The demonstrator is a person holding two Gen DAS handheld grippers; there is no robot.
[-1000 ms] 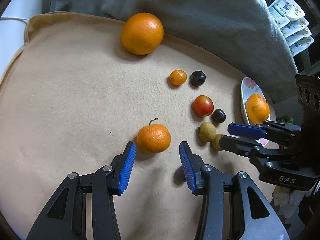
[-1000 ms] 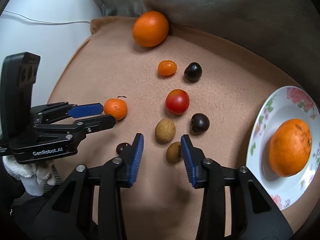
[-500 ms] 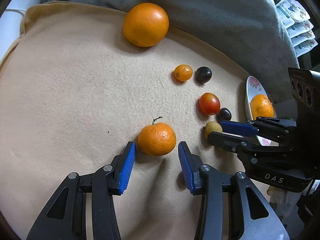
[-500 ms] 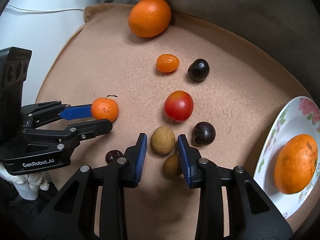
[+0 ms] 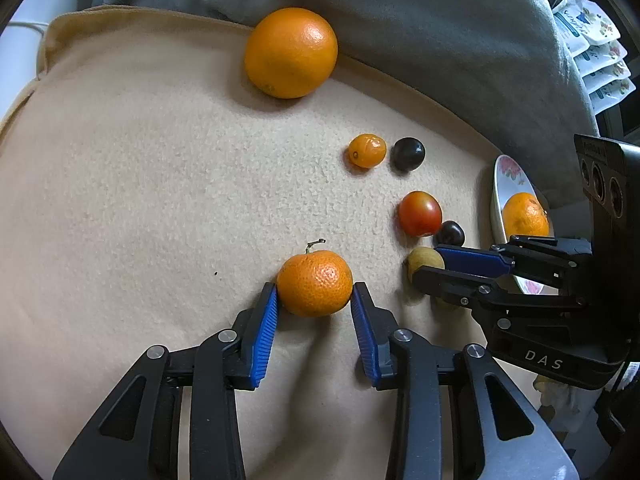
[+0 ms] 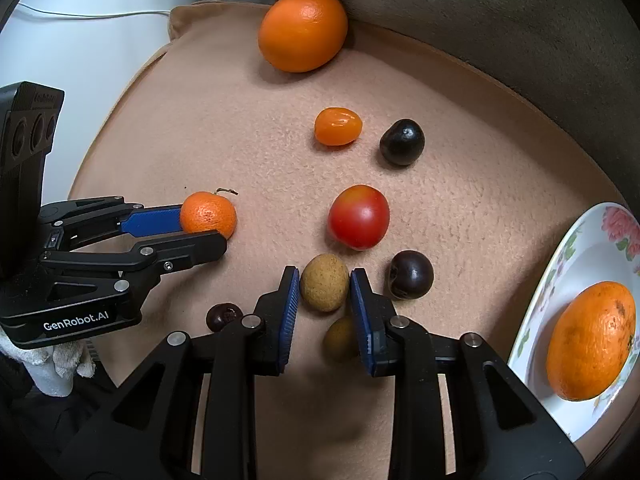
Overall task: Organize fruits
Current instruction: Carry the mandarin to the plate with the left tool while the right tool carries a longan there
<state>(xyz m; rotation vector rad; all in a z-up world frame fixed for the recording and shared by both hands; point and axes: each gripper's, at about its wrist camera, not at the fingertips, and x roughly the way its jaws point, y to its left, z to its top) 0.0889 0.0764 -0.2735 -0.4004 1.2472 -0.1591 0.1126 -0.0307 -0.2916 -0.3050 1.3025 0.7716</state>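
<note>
Closing left hand-held gripper [image 5: 314, 306] on the mandarin [image 5: 315, 283] and right hand-held gripper [image 6: 325, 285] on the tan longan [image 6: 324, 282], both pinched on the blanket [image 6: 240, 140], squeezing gently before lifting plateward [image 6: 576, 264].

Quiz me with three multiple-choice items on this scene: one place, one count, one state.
1. What lies on the plate? A an orange; B a tomato; C nothing.
2. How many dark round fruits are on the cloth? A one; B three; C six.
3. The right gripper is: A wide open over bare cloth; B shut on a brown fruit; C holding the plate.
Key: A, the orange rests in the plate; B, three show in the right wrist view; B, its jaws have just been closing and both pads touch the fruit.
</note>
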